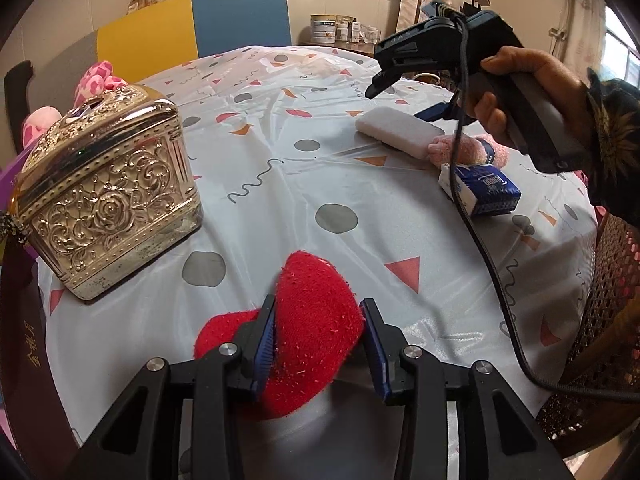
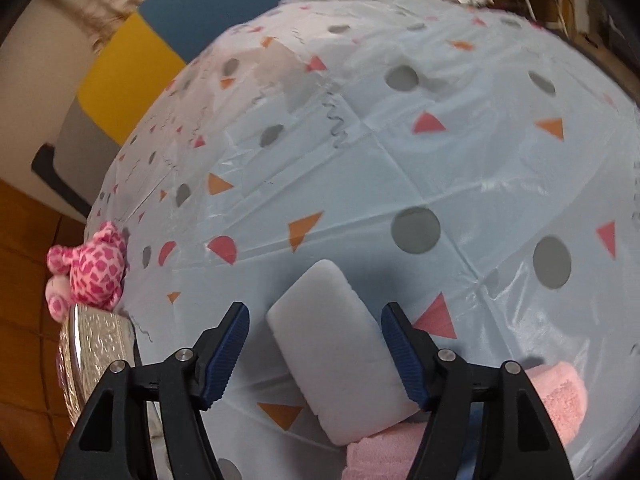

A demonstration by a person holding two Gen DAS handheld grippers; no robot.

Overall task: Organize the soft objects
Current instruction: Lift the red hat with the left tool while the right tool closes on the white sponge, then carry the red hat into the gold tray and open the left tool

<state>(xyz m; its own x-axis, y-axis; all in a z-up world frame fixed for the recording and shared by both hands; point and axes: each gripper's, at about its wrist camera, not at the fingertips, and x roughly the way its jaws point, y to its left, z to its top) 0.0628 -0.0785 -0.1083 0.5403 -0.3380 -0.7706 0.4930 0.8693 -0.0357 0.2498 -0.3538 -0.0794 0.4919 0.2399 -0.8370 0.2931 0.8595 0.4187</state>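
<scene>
Glossy patterned tablecloth [image 1: 320, 168], left claw [image 1: 318, 344] pinching fuzzy red sock [image 1: 316, 320], right claw [image 2: 316, 356] spread astride smooth white sponge block [image 2: 336, 360]

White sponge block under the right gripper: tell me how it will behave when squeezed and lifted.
The white sponge block looks like soft foam with rounded edges, so it will probably compress between the open right gripper. It seems light for its size. One end rests on the pink towel, so lifting may drag that fabric slightly.
</scene>
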